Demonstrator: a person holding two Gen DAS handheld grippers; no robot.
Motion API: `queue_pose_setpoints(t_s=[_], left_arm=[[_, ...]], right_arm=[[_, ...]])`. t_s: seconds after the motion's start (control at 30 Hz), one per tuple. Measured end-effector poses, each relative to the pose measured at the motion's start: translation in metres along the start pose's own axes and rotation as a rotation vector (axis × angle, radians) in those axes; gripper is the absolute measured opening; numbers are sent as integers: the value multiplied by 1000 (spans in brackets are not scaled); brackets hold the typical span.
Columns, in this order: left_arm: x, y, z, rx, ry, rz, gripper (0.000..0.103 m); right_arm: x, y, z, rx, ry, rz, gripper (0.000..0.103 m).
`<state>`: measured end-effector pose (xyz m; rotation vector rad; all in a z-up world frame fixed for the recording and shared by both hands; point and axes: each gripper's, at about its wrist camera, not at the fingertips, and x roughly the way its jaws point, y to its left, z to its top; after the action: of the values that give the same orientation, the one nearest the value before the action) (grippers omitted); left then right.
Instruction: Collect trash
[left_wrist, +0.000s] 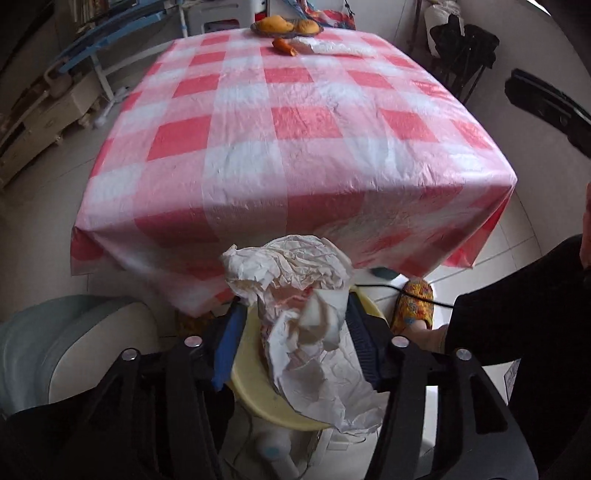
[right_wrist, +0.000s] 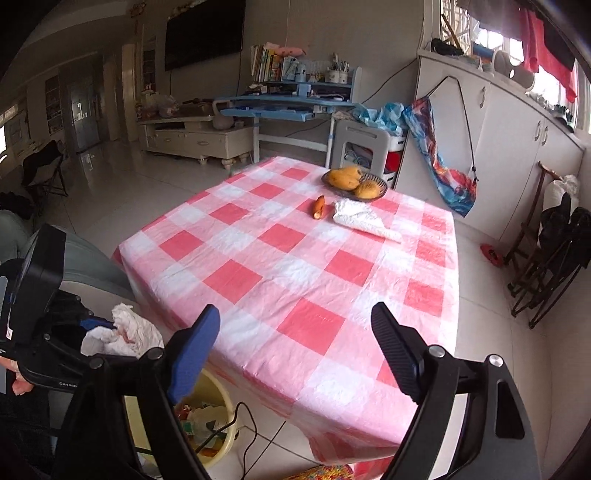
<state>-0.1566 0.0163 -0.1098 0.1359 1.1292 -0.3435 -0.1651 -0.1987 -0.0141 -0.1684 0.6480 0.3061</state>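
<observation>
My left gripper (left_wrist: 293, 317) is shut on a crumpled white paper wad (left_wrist: 295, 288) and holds it above a yellow trash bin (left_wrist: 255, 391) that stands on the floor by the table's near edge. The right wrist view shows the same wad (right_wrist: 125, 332) in the left gripper and the bin (right_wrist: 218, 421) with scraps inside. My right gripper (right_wrist: 295, 350) is open and empty above the near edge of the checked table (right_wrist: 295, 258). A carrot piece (right_wrist: 319, 206) and a white crumpled wrapper (right_wrist: 364, 218) lie near the far edge.
A dark bowl of mangoes (right_wrist: 354, 181) stands at the table's far end. A grey-green chair (left_wrist: 66, 347) is left of the bin. A black cable (right_wrist: 255, 428) runs across the floor. A foot in an orange slipper (left_wrist: 413, 306) is right of the bin.
</observation>
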Motion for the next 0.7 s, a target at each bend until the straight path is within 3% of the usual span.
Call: queue_pose_setpoints(t_s=[0.03,0.1,0.23,0.43,0.7], left_arm=[[-4,4,3,-21,-33,2,74],[-11,14,7,-79,-84,19,80],[-17,33,11,-176,-131,43,81],[-30,52,13,-274,-208,32,86],[-25,56,14,-308,-202,22,87]], right_arm=[[2,-1,-1,4,5,1,88],[10,-2,-4,16,15,-21,88],[22,-4,-8,68,30,-25,88],[27,9,-9,9,41,-58,89],[34,25,-14,-82,69,-72,92]])
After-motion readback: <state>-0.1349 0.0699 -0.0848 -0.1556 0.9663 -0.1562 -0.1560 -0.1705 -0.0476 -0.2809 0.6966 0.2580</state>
